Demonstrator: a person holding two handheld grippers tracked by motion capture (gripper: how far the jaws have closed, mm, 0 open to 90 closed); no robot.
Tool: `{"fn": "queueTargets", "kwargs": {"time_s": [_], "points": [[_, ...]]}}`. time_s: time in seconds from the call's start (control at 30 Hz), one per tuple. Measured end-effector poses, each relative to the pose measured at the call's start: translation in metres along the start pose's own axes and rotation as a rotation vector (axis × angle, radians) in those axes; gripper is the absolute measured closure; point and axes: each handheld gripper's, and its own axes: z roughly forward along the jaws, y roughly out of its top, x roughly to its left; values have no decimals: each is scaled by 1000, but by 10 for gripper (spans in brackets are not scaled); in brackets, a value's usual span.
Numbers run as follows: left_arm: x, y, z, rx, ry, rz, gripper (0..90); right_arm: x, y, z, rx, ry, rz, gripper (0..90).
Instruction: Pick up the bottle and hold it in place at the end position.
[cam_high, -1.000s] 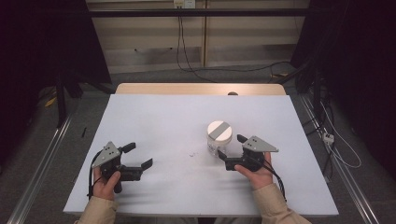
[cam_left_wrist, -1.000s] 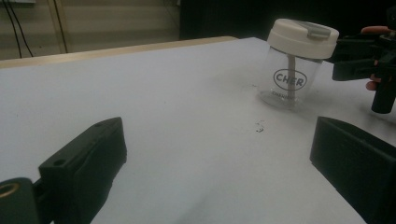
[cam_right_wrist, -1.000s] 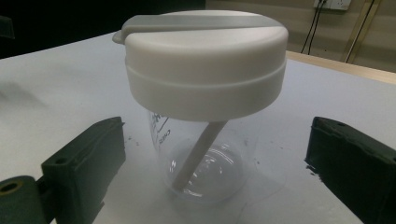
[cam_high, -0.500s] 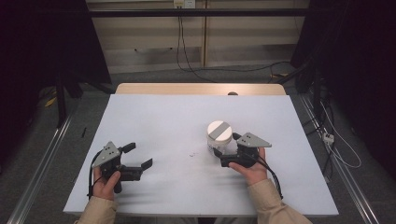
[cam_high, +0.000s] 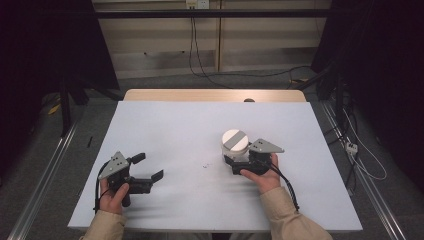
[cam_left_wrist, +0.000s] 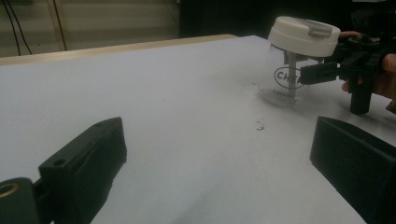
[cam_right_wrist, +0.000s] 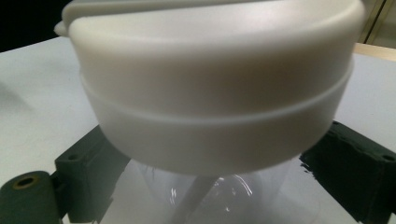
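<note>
The clear cup (cam_high: 235, 149), right of centre in the high view, looks light, slick and thin-walled. Your right gripper (cam_high: 234, 161), jaws just closing, straddles its wall below the white lid (cam_high: 234, 139), not yet pressing; squeeze gently there. Left gripper (cam_high: 148, 166) rests released.

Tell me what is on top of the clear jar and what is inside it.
A white lid with a grey strip across it caps the clear jar. Through the wall a pale stem hangs down from the lid. The lid covers where the stem attaches; no other contents can be made out.

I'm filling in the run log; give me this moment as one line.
right gripper: jaws closing around clear jar, white lid on | left gripper: open, idle | jar upright on table
</note>
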Motion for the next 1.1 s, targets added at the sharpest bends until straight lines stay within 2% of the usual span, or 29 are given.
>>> {"fn": "queueTargets", "kwargs": {"time_s": [0.37,0.93,1.1], "points": [[0,0,0,2,0,-3,32,1,2,9,9,9,-10,167],[0,0,1,3,4,2,32,2,3,11,-7,1,-26,186],[0,0,1,3,3,2,32,5,6,10,-35,3,-41,187]]}}
